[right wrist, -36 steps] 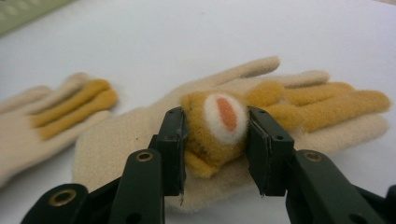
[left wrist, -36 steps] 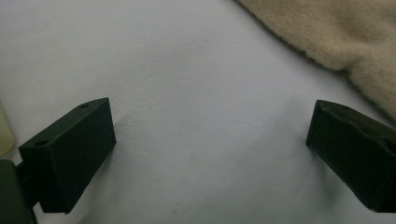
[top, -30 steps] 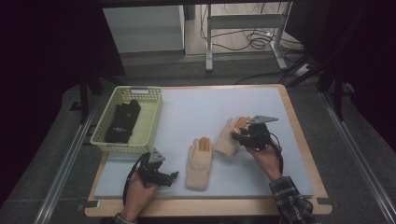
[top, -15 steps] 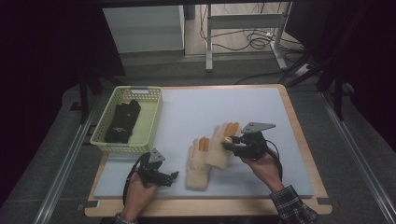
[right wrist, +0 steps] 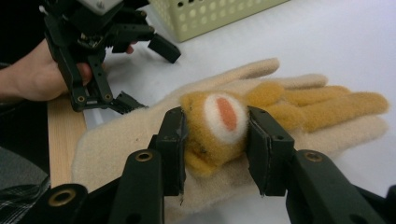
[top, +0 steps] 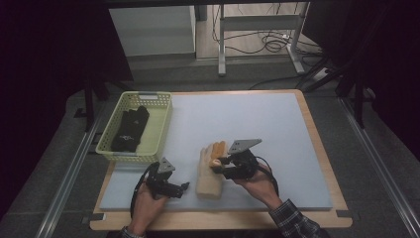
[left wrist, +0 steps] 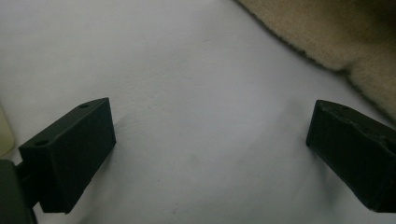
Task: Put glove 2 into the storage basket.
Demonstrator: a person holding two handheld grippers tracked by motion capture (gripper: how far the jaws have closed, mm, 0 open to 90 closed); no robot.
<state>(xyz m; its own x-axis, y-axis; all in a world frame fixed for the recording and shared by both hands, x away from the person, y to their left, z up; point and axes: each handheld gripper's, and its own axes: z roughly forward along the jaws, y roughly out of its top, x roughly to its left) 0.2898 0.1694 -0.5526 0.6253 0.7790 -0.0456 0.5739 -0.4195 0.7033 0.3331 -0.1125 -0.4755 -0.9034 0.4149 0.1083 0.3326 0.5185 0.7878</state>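
Right gripper pinches orange glove by cuff, over beige glove at near centre. Left gripper spread, empty, just left. Advice: align fingers, lower flat, release gently.

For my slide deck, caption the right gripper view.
Right gripper shut on an orange glove over a beige glove.

Black two-jaw tool, grey three-cornered plate, trailing cable, plaid sleeve
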